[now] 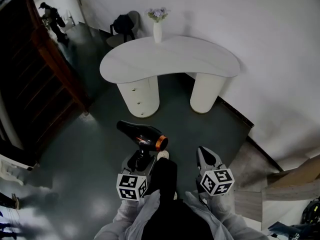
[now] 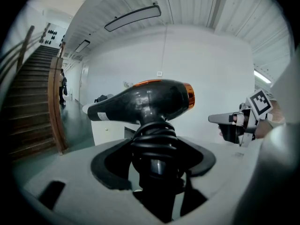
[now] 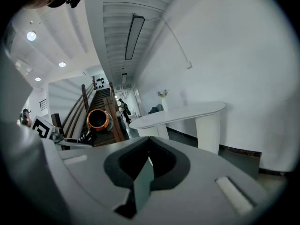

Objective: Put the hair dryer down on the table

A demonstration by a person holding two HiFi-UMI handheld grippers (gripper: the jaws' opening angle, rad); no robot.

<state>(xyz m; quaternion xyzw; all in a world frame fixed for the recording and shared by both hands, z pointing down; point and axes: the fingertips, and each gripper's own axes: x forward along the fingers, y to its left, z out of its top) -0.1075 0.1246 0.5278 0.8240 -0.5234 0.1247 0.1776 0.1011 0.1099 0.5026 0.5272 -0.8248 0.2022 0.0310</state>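
Gripping the hair dryer (image 1: 142,134) by its handle, the left hand-held gripper (image 1: 141,158) holds it in the air well short of the desk (image 1: 170,59), nozzle pointing left. The head view hides the handle behind the jaws. Only the left gripper view shows it, upright between the pads with the black cord (image 2: 152,142) coiled round it. The right gripper view meets the dryer end-on, so just its orange rear ring (image 3: 98,119) is clear and the body is lost behind it.

The right hand-held gripper (image 1: 204,151) is clenched, jaws pressed together with nothing between them. It hangs just right of the dryer, also short of the desk.

At the desk's far edge stands a white vase (image 1: 157,31) with pale flowers (image 1: 158,14) in it. Behind the desk, a dark shape on a chair (image 1: 134,19) is too small to identify. Left of the desk, the stairs (image 2: 28,107) are cut off by the frame, and a distant person (image 1: 52,19) is barely legible.
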